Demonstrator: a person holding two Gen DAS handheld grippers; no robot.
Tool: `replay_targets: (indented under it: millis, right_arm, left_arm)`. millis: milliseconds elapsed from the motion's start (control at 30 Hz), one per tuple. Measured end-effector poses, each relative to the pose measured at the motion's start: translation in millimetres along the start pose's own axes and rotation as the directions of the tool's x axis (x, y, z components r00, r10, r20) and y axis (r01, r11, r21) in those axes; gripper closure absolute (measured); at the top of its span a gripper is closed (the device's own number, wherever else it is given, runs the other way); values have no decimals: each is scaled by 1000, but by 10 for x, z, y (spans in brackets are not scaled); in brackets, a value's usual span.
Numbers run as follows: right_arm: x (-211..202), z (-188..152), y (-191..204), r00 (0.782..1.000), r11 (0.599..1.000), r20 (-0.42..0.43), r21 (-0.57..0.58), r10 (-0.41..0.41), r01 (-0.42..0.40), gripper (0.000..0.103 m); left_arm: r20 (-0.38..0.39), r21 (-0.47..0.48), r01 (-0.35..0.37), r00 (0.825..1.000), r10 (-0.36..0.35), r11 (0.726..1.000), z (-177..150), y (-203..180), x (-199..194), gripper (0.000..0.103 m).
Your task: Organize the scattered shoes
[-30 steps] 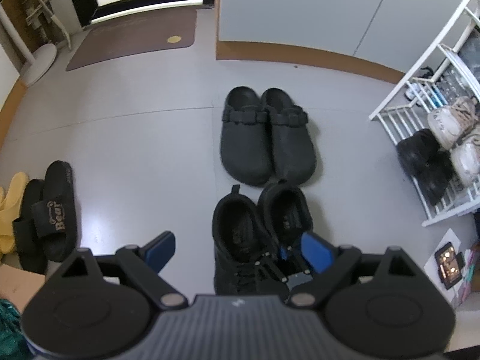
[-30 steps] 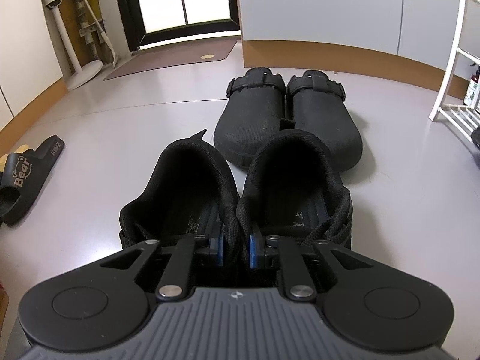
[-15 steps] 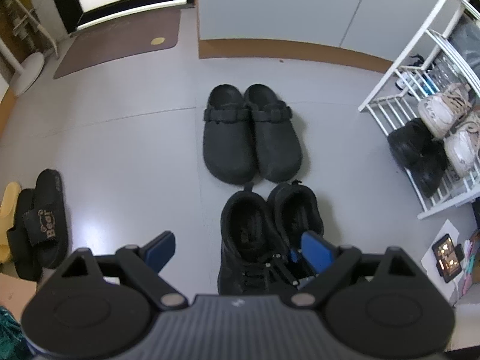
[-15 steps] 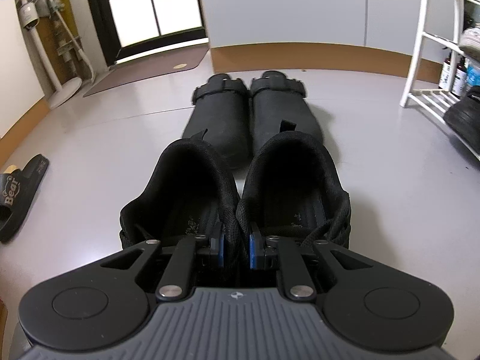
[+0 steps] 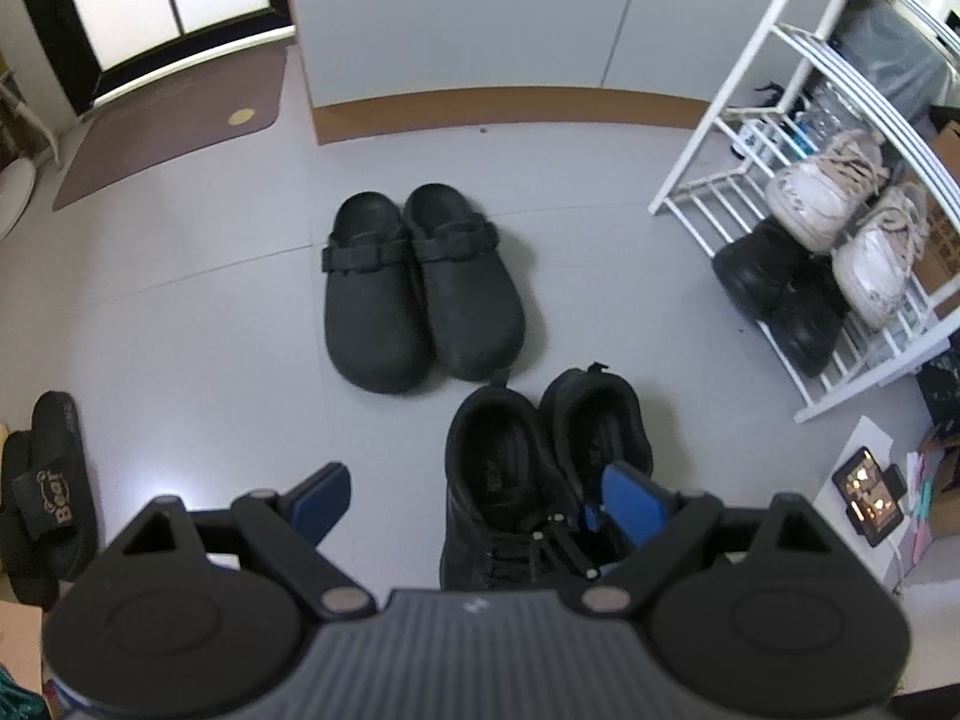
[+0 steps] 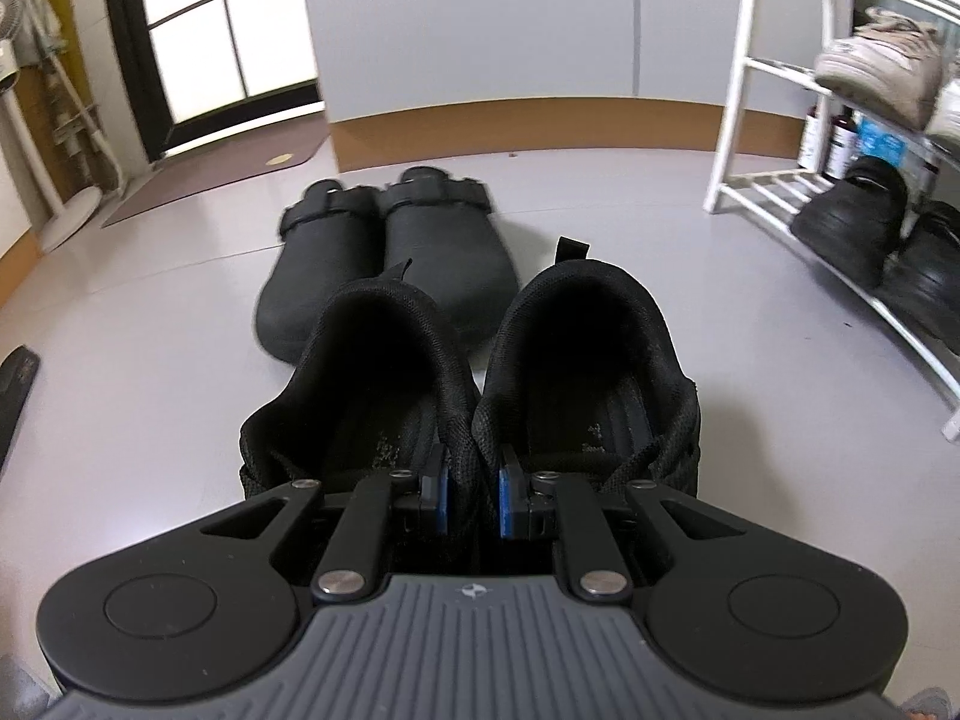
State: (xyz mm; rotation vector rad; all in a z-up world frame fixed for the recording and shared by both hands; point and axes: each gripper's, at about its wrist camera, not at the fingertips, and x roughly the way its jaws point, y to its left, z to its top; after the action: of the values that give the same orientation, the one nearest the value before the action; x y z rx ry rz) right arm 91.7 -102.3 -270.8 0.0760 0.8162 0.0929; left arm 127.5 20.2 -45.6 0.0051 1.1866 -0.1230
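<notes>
Since a second ago: black sneakers carried rightward with right gripper; white shoe rack now nearer on its right, black clogs now ahead-left of it, no longer straight ahead. Right gripper clenched on sneakers' touching inner collars, one blue pad inside each shoe, pointing forward and down. Left gripper released, nothing between pads, angled steeply down above sneakers. Grey floor; black slide sandal far left of left gripper; brown doormat beyond clogs by glass door.
</notes>
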Motion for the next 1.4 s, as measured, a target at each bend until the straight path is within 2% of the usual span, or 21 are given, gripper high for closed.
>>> replay_targets:
  millis: [167, 400, 533, 900, 1400]
  right_arm:
    - [-123, 60, -153, 999, 999, 15, 23, -33, 32, 87]
    - [-366, 186, -220, 997, 998, 49, 24, -60, 59, 87]
    - [-498, 286, -252, 996, 997, 60, 31, -66, 64, 87]
    - [-1012, 676, -303, 991, 997, 116, -1, -71, 71, 87]
    - [-1624, 1376, -646, 969, 990, 204, 41, -140, 135, 87]
  left_arm:
    - [-3, 28, 14, 1000, -14, 1000, 12, -91, 15, 10]
    - [-9, -8, 51, 999, -51, 999, 16, -27, 29, 11]
    - [20, -3, 39, 999, -39, 999, 35, -36, -56, 10]
    - [87, -18, 105, 991, -103, 994, 99, -76, -336, 10]
    - [183, -17, 182, 967, -176, 983, 151, -197, -642, 10]
